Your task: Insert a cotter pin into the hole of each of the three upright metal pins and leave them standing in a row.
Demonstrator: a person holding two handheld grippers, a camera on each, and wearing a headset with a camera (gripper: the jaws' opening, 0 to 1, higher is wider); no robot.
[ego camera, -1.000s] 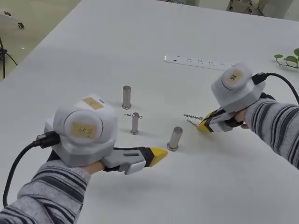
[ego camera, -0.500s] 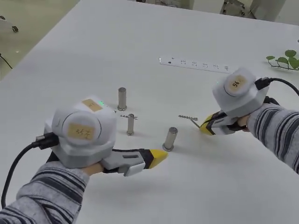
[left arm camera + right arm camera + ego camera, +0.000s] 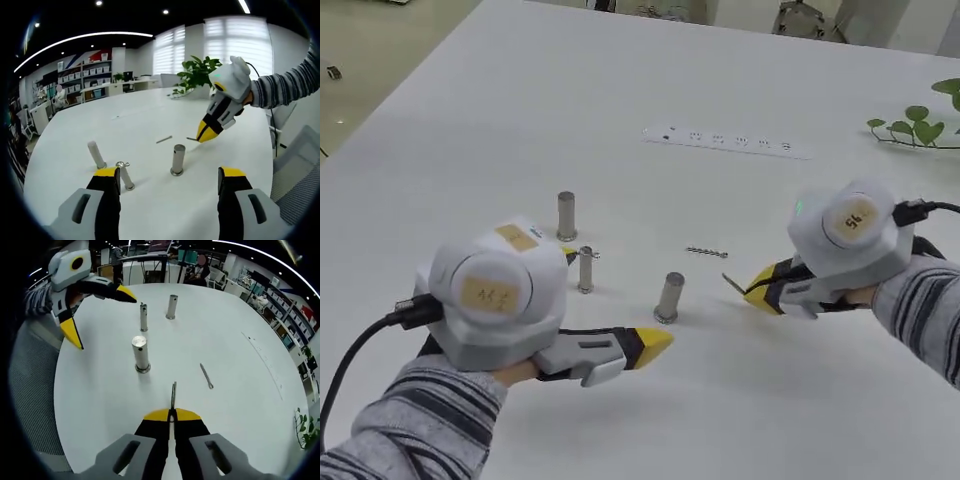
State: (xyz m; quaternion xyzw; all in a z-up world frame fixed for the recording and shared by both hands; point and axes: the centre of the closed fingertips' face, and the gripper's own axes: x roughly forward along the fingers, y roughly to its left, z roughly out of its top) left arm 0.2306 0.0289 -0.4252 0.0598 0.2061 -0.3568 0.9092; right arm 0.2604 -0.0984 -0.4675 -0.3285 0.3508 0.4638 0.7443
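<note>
Three upright metal pins stand on the white table: a far one (image 3: 565,215), a middle one (image 3: 585,268) with a cotter pin through its top, and a near bare one (image 3: 668,297). My right gripper (image 3: 748,290) is shut on a cotter pin (image 3: 173,394), which sticks out of its tip toward the bare pin (image 3: 141,354). Another cotter pin (image 3: 707,253) lies loose on the table. My left gripper (image 3: 170,182) is open, and the bare pin (image 3: 177,159) stands just ahead, between its jaws. The pin with the cotter (image 3: 127,176) stands by the left jaw.
A white power strip (image 3: 725,142) lies farther back on the table. A green plant (image 3: 915,125) sits at the far right. The table's left edge (image 3: 380,110) runs beside open floor. Shelves and desks fill the room behind.
The right gripper has drawn back toward the near right with one cotter pin in it, and the other stays on the table. The left gripper has hardly moved.
</note>
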